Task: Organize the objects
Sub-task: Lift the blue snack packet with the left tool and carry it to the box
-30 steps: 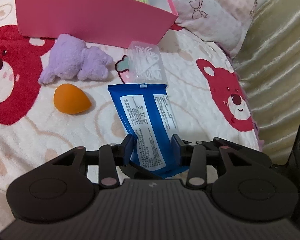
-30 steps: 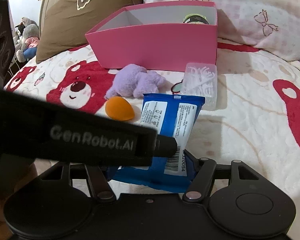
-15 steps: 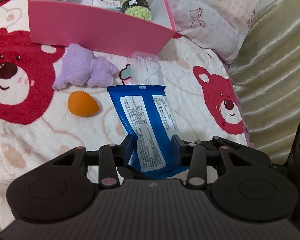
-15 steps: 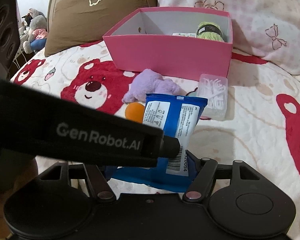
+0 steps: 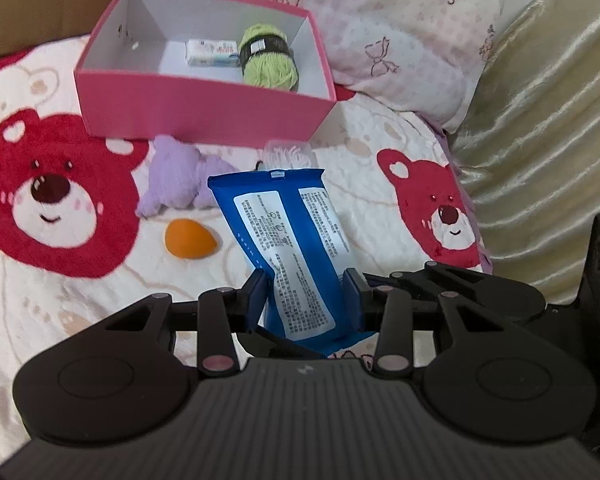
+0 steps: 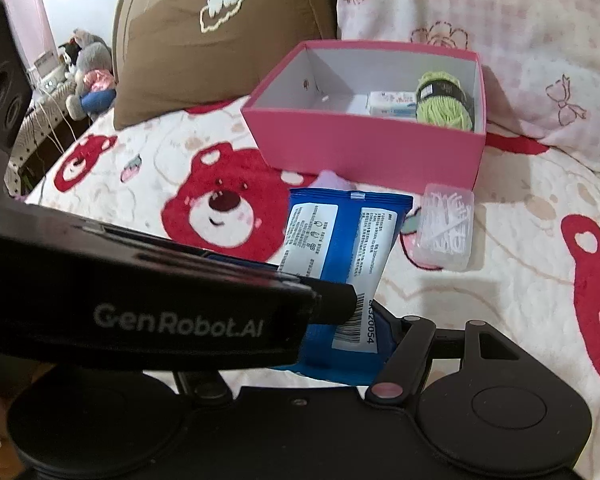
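Both the left gripper [image 5: 306,292] and the right gripper [image 6: 340,334] have their jaws closed on the blue wipes pack [image 5: 288,240], holding it above the bed so it can probably go into the pink box [image 5: 204,120].

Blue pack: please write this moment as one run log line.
blue pack: held off blanket | left gripper: shut on it | right gripper: grips it too | pink box: ahead

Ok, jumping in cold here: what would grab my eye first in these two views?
The blue packet, lifted off the blanket with both the left gripper and the right gripper clamped on its near end. Behind it sits the open pink box holding green yarn. A purple plush and orange sponge lie on the red-bear blanket.
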